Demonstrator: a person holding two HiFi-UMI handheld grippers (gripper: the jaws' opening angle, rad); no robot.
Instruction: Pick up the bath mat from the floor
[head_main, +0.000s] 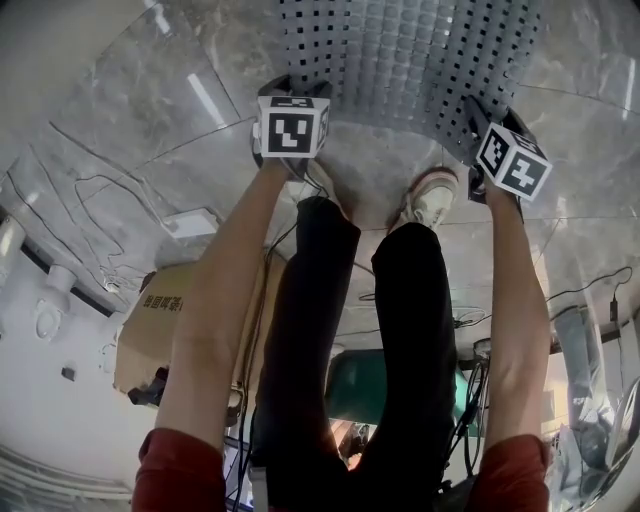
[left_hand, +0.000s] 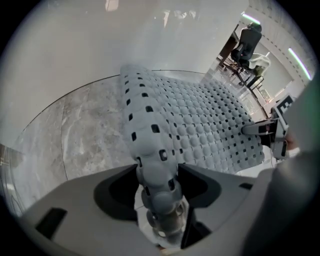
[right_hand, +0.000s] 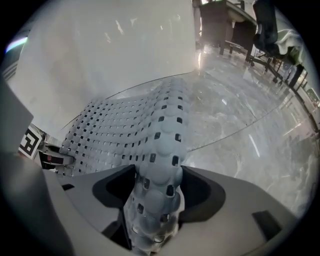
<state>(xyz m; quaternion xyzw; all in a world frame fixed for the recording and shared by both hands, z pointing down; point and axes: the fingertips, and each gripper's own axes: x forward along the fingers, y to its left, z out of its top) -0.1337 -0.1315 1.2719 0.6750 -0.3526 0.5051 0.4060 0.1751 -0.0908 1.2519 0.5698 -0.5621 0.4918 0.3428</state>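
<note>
Both claws are on it! The left claw (left_hand: 160, 189) has its jaws part-closed and clamped on the near edge of the grey, bumpy rubber bath mat (left_hand: 200, 125) with its rows of square holes. The edge is bunched into a thick ridge between the pads. The right claw (right_hand: 152, 197) mirrors that, jaws drawn in and biting a rolled-up fold of the same edge at the other corner.

From the head view, the bath mat (head_main: 410, 60) stretches away from the person across the glossy grey marble floor (head_main: 120, 130). The two marker cubes sit at its near corners and a white shoe (head_main: 432, 200) stands just behind the edge. The near edge is off the floor and arches up into each grip. The far part looks to be resting on the floor, though I cannot tell exactly where it leaves it.

So the grab is made and the lift is the step in hand. To do it well, raise both claws together and level, so neither corner takes all the load. This mat looks floppy and heavy, and a rubbery ridge like that could creep out of the pads, so keep the squeeze firm and lift smoothly, no jerks. Keep the claws well apart so the mat hangs flat rather than sagging in the middle, and carry the lift high enough for the trailing edge to clear the floor and the shoe.
</note>
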